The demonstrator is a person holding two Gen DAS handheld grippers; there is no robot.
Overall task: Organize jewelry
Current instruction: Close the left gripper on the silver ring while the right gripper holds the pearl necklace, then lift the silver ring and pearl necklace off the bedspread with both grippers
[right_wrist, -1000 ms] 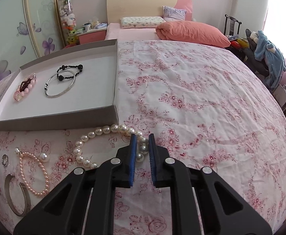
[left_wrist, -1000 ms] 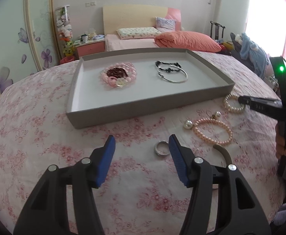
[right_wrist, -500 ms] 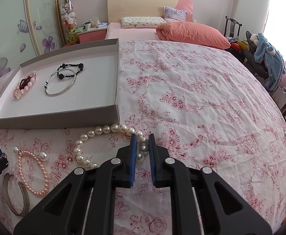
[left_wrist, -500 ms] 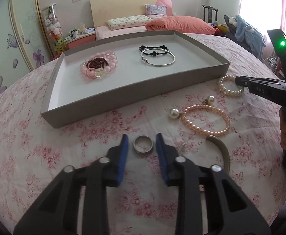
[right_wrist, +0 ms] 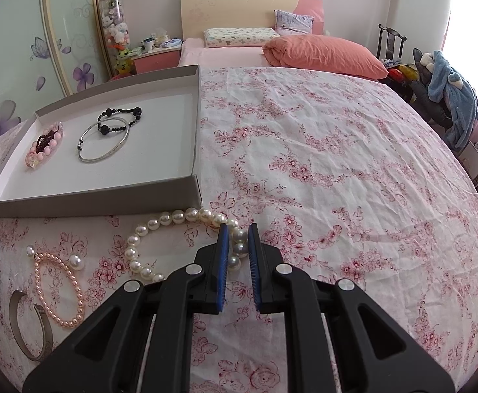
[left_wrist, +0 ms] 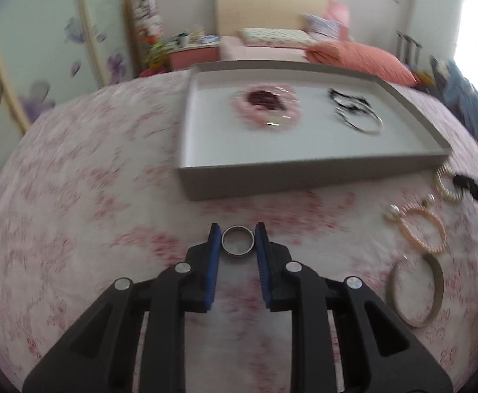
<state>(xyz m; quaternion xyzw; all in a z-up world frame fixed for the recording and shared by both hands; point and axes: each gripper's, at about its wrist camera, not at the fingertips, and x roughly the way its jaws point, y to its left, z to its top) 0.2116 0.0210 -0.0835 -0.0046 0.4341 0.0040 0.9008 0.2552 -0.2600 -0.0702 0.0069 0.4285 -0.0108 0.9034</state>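
My left gripper [left_wrist: 238, 234] is shut on a silver ring [left_wrist: 238, 240], pinched between its blue pads just over the floral cloth in front of the grey tray [left_wrist: 304, 177]. My right gripper [right_wrist: 239, 239] is shut on a string of white pearls [right_wrist: 160, 219] that lies on the cloth by the tray's near right corner [right_wrist: 91, 201]. In the tray lie a pink bead bracelet [right_wrist: 44, 149], a silver bangle [right_wrist: 103, 145] and a black bead bracelet [right_wrist: 121, 119]. The left wrist view is blurred by motion.
A pink pearl bracelet [right_wrist: 59, 291] with two loose pearl earrings and a metal cuff bangle [right_wrist: 29, 324] lie on the cloth left of the right gripper. A bed with pillows stands behind, and a chair with clothes stands at the far right.
The left gripper closed from wide open onto the ring, then swung left, so the tray now sits to the right in its view. The right gripper kept still on the pearls.
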